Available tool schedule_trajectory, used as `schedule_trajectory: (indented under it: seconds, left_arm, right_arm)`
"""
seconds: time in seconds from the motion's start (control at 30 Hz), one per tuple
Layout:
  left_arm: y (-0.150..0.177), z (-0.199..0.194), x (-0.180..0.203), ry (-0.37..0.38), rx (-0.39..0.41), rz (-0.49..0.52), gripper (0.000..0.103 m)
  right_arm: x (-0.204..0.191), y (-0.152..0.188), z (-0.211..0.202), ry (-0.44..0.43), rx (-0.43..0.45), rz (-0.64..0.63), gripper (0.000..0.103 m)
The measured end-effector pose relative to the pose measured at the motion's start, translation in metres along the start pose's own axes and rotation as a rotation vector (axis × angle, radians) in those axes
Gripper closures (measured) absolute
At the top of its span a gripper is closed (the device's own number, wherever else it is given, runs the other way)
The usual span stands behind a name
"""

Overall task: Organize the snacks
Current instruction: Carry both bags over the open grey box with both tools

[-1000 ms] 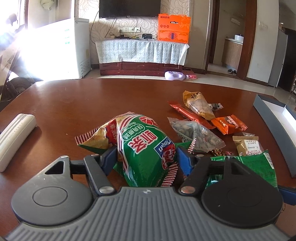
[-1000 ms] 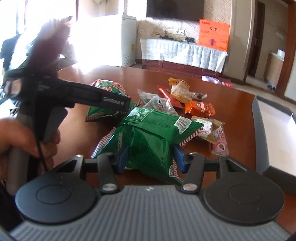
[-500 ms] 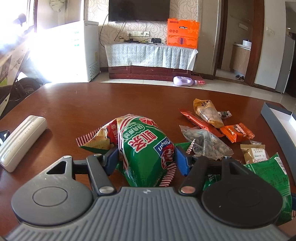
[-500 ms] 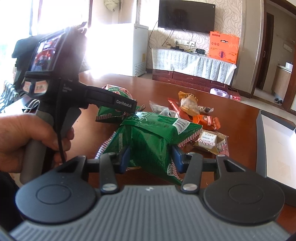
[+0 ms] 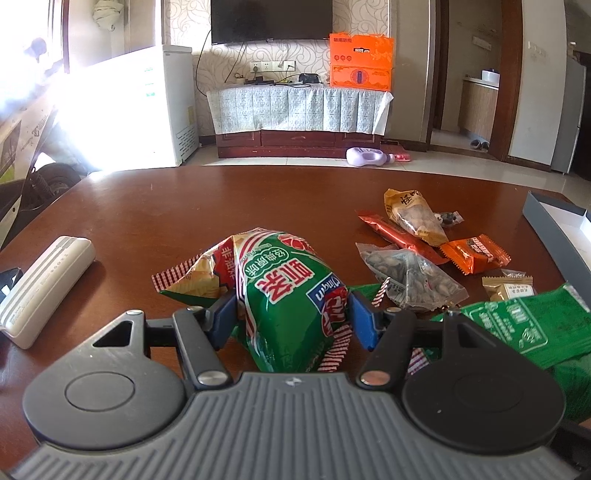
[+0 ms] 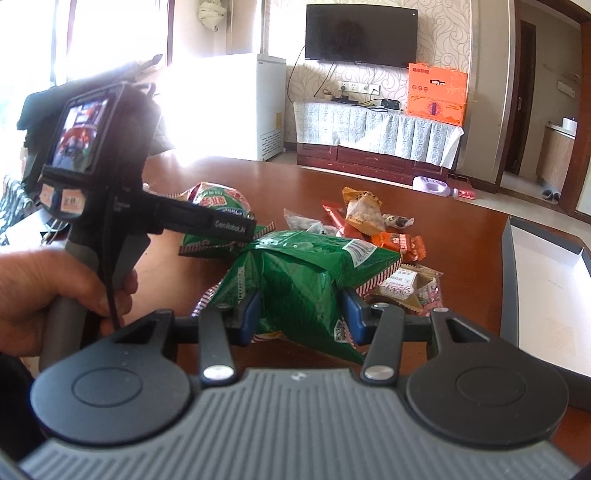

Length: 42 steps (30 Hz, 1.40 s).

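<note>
In the right wrist view only, a hand [image 6: 48, 295]; each hand-held gripper [image 5: 291, 317] [image 6: 301, 314] clamped on a green snack bag [image 5: 291, 295] [image 6: 303, 280].

Wall-mounted television [image 5: 271, 20] above cloth-draped cabinet [image 5: 299, 114], white freezer [image 5: 147, 110] in window glare

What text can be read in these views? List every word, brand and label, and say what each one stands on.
"GenRobot.AI": on the side of the left tongs, seen from the right wrist.
"虾条": large white characters, upside down, on the striped green snack bag gripped by those tongs.
Too small or blurred to read: the print on the orange box, the white label on the other green bag, and the small packets.
</note>
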<state>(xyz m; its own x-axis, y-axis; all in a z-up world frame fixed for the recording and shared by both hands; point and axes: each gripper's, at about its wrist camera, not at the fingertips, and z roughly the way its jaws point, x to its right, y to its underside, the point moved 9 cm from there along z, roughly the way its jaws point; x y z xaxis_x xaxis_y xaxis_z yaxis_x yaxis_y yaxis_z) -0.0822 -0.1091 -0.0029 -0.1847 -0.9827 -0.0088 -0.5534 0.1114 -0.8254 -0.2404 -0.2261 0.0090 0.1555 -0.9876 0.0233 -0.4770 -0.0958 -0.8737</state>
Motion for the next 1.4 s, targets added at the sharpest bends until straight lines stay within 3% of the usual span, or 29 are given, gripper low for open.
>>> schedule_trajectory:
  seconds: [0.3, 0.83, 1.4]
  left_arm:
    - [-0.005, -0.007, 0.006, 0.008, 0.020, 0.001, 0.034]
    - [-0.026, -0.025, 0.055, 0.068, 0.079, 0.059, 0.034]
    - [-0.039, -0.034, 0.148, 0.163, 0.132, 0.166, 0.034]
  right_arm:
    - [0.007, -0.005, -0.008, 0.013, 0.027, 0.016, 0.054]
    - [0.048, -0.009, -0.030, 0.094, 0.085, 0.069, 0.054]
    - [0.108, -0.002, -0.057, 0.192, 0.127, 0.159, 0.054]
